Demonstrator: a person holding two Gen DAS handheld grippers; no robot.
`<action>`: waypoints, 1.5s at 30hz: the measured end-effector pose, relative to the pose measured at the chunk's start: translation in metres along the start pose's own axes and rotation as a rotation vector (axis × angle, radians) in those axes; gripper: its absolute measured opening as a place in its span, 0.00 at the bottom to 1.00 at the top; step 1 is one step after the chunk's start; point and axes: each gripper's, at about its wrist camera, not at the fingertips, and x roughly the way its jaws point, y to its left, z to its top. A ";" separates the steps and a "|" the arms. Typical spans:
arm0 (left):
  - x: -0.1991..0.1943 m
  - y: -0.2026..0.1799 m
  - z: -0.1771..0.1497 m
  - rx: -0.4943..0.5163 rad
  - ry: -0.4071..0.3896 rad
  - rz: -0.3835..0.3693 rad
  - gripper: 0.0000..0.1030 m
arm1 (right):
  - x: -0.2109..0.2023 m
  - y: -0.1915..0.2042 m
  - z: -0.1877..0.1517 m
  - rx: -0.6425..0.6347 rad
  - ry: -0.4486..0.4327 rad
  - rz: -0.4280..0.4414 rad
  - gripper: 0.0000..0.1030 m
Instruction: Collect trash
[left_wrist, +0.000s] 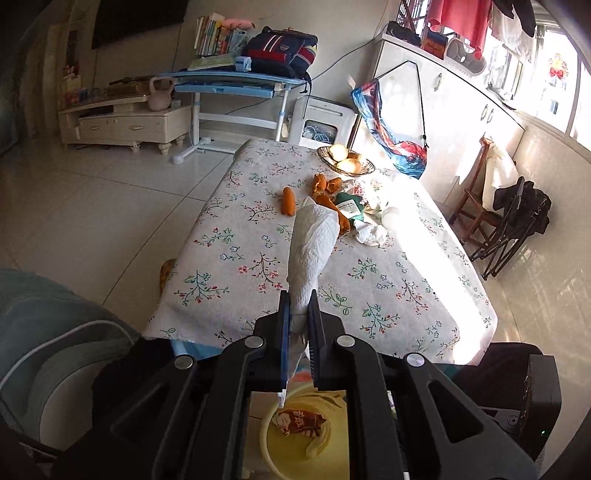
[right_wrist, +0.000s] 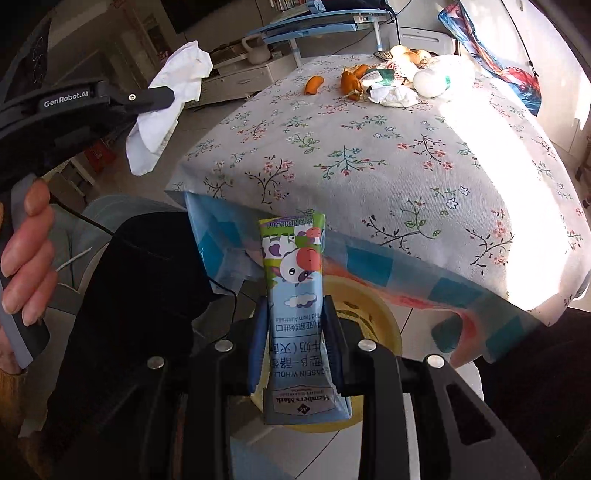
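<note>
While both tools hover just short of the near edge of the table (right_wrist: 461, 177), each has its jaws pressed onto a piece of rubbish. Nearest in the right wrist view, the right gripper (right_wrist: 295, 332) points forward and slightly down, its two fingers closed tight on the sides of a flattened milk carton (right_wrist: 295, 280), which stands upright between them with its printed cow upside down. Directly beneath it on the floor sits a yellow basin (right_wrist: 373, 306), partly under the overhanging tablecloth. To the left in the same view, the person's left hand (right_wrist: 26, 258) wraps the grip of the left gripper (right_wrist: 162, 98), held level and higher, off the table's near left corner. Its jaws are closed on a crumpled white paper towel (left_wrist: 314, 243) that, in the left wrist view, sticks forward out of the left gripper and hangs down behind the fingers above the basin, where a red snack wrapper (left_wrist: 299, 422) lies. Farther along the tabletop, toward its far right corner, lie orange peels (left_wrist: 287, 201), more crumpled tissues (right_wrist: 393, 96) and a green packet (left_wrist: 349, 206), with a wicker fruit basket (left_wrist: 364, 170) at the far edge.
</note>
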 end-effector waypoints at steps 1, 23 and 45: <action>-0.002 -0.001 -0.001 0.002 0.000 -0.001 0.09 | 0.003 0.000 -0.001 -0.001 0.016 -0.004 0.29; 0.021 -0.036 -0.110 0.157 0.371 -0.079 0.21 | -0.133 0.066 0.062 -0.198 -0.425 -0.549 0.93; -0.010 -0.029 -0.104 0.150 0.299 -0.011 0.51 | -0.159 0.110 0.056 -0.247 -0.491 -0.448 0.93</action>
